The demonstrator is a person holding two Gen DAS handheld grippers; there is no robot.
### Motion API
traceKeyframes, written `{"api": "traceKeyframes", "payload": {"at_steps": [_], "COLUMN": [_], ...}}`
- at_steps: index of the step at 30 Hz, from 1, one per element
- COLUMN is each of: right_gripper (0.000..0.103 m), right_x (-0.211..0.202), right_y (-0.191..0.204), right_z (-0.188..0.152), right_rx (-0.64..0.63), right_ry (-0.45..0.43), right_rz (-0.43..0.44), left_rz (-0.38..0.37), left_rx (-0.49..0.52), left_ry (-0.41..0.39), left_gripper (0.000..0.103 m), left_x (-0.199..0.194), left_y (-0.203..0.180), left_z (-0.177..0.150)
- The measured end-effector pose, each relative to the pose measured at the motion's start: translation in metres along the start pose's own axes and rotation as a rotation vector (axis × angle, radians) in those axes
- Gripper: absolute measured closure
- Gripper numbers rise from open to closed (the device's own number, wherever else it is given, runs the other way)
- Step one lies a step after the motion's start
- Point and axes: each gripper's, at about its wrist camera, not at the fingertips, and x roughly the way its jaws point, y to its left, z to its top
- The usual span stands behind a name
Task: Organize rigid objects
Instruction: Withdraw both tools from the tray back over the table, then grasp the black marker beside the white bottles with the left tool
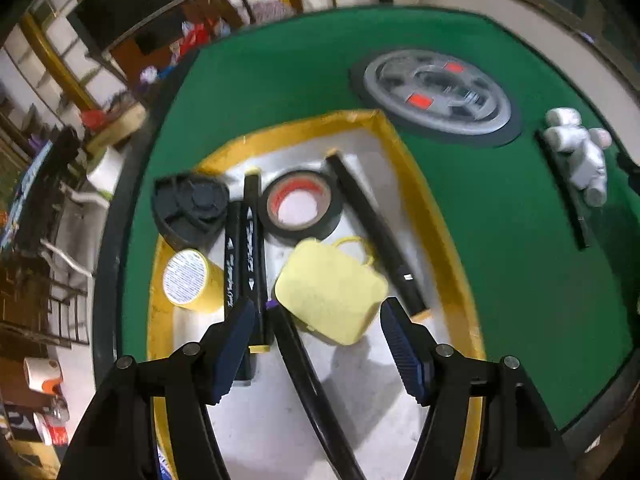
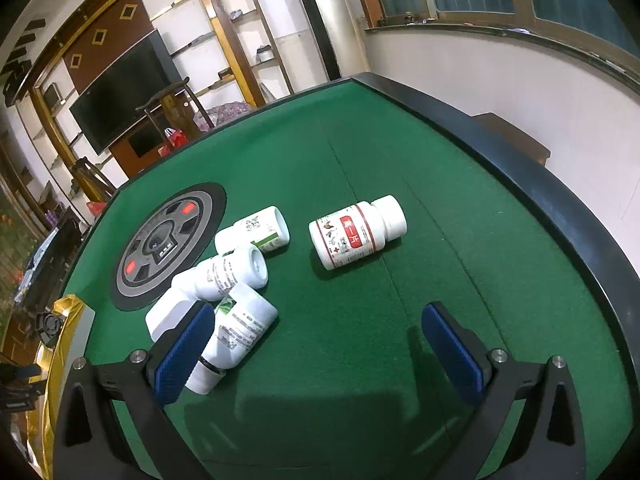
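In the left wrist view a gold-rimmed tray [image 1: 416,184] holds a pale yellow plastic case [image 1: 330,294], a black tape roll [image 1: 300,204], two black markers [image 1: 250,248], a long black pen [image 1: 376,228], a yellow cylinder [image 1: 190,278] and a black round lid [image 1: 192,210]. My left gripper [image 1: 318,330] is open above the tray, close over the yellow case. In the right wrist view several white pill bottles lie on the green felt: a red-labelled one [image 2: 356,236] apart, and a cluster [image 2: 232,280] to the left. My right gripper [image 2: 316,332] is open and empty above the felt.
A round grey control panel [image 1: 438,96] is set in the middle of the table; it also shows in the right wrist view [image 2: 164,244]. The tray's gold corner [image 2: 66,320] shows at the left. The table has a raised black edge [image 2: 520,176]. A slim black bar [image 1: 564,196] lies by the bottles.
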Motion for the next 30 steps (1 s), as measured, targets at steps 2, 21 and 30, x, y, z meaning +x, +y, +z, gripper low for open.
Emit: {"api": "traceKeyframes", "payload": {"at_steps": [2, 21, 30], "right_gripper": [0.000, 0.000, 0.000], "right_x": [0.000, 0.002, 0.016], "right_y": [0.000, 0.009, -0.008], "right_z": [0.001, 0.034, 0.039], "right_rx": [0.003, -0.051, 0.024], "right_ry": [0.001, -0.202, -0.140], "right_rz": [0.002, 0.009, 0.057], "left_rz": [-0.027, -0.452, -0.277], "left_rx": [0.001, 0.039, 0.058], "left_ry": [-0.066, -0.156, -0.164], "left_gripper": [0.033, 0.008, 0.013], "left_x": [-0.024, -0.017, 0.035], "left_y": [-0.005, -0.168, -0.204], "left_z": [-0.006, 0.038, 0.070]}}
